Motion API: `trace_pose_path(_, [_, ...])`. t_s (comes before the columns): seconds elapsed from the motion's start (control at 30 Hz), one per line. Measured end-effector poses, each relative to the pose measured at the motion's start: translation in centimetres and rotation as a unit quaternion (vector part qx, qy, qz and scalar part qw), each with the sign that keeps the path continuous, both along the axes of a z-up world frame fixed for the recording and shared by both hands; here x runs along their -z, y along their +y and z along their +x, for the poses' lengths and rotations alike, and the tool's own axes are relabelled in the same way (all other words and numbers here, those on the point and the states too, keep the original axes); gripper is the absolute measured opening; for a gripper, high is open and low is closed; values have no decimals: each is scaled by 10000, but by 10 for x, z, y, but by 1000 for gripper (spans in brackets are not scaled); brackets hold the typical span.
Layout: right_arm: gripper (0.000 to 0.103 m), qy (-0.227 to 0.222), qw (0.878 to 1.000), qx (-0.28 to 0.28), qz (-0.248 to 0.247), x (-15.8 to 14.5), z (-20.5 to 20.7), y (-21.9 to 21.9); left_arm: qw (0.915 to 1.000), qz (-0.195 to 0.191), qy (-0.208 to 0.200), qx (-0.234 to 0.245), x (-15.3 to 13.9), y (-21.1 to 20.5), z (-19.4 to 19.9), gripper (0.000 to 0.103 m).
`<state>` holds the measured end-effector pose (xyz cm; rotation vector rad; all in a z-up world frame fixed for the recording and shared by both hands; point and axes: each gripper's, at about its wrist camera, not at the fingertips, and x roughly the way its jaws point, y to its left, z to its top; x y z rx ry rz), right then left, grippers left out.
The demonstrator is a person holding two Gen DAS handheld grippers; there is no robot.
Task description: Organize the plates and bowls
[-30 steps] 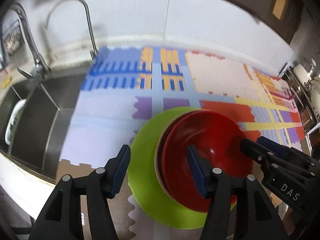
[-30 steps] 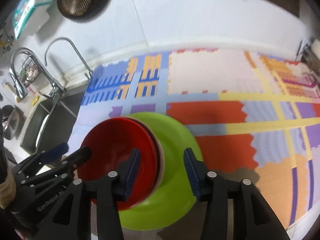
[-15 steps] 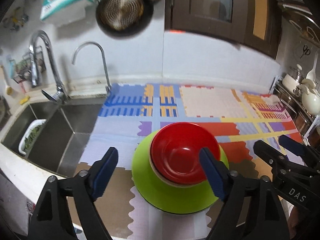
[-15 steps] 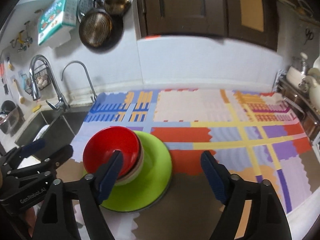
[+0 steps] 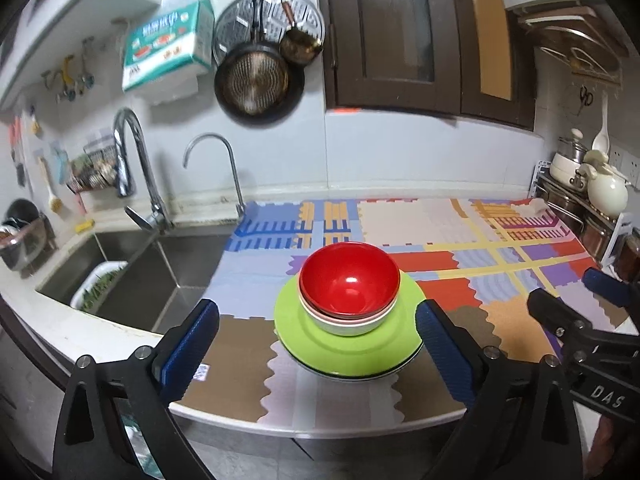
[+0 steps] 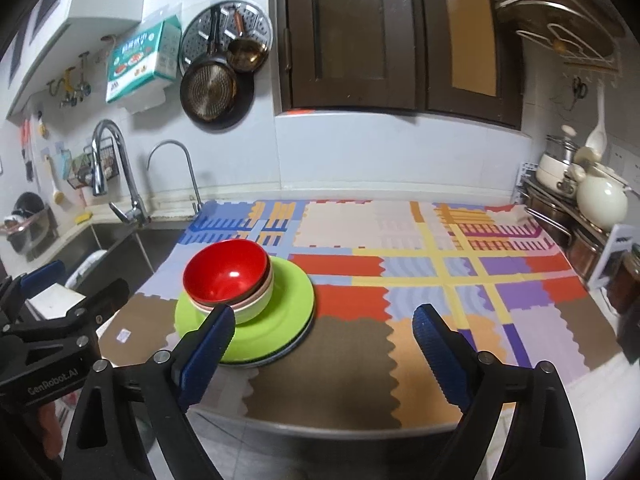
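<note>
A red bowl (image 5: 349, 286) sits nested in a white bowl (image 5: 344, 325) on the green plate (image 5: 348, 346), at the tabletop's (image 5: 516, 324) seven o'clock. Both the left hand-held gripper (image 5: 316, 346) and right hand-held gripper (image 6: 322, 350) gape wide, empty.

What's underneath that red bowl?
The red bowl nests in a pink-rimmed bowl, then a pale green bowl, on a green plate. More plate rims peek out below; their count is hidden.

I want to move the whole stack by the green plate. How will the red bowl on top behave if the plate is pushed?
The red bowl looks glossy, so it may slide in the pale bowl beneath. It sits loosely nested and off-centre on the green plate, so a sharp push could shift or tip it. It probably stays stiff.
</note>
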<state>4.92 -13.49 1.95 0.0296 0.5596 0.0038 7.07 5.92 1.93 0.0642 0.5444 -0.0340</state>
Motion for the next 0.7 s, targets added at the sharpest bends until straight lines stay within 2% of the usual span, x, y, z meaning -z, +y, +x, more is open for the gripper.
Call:
trace_pose_path(0.2, [92,-119,9999,92,-40,-7,-33,-6,9998,25,-211,-32,-10,-6,-38,103])
trace_pose_path(0.7, [92,-410,9991,112,-51,-18,-86,-5,9993,103,-346,54,-19,-10,-88,103])
